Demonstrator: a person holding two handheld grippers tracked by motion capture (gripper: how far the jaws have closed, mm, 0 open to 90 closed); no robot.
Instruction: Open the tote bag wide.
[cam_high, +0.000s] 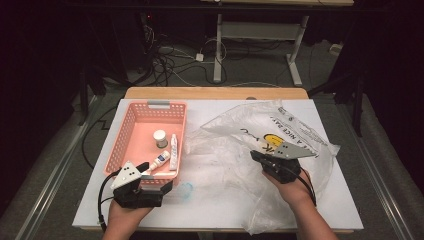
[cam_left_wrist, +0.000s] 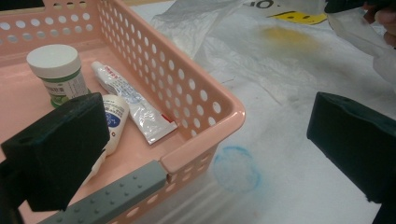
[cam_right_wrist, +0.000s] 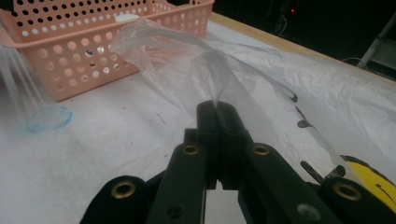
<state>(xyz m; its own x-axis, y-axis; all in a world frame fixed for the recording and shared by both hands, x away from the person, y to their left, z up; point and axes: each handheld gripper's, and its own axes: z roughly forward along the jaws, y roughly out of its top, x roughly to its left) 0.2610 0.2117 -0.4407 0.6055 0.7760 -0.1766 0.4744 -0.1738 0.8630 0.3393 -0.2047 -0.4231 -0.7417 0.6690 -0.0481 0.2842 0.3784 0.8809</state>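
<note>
The right gripper (cam_right_wrist: 217, 109) has its fingers pinching the plastic bag (cam_high: 250, 131), which lies over the right half of the desk. The left gripper (cam_left_wrist: 201, 154), fingers spread, hovers at the near-left basket (cam_high: 131, 126) corner. The jar (cam_high: 160, 138) and tubes (cam_high: 173, 151) are in the basket (packing seems hardly begun).

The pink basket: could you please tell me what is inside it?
Inside the pink basket lie a white-lidded jar, a tube and a small bottle, its lower end hidden behind the left hand-held gripper.
</note>
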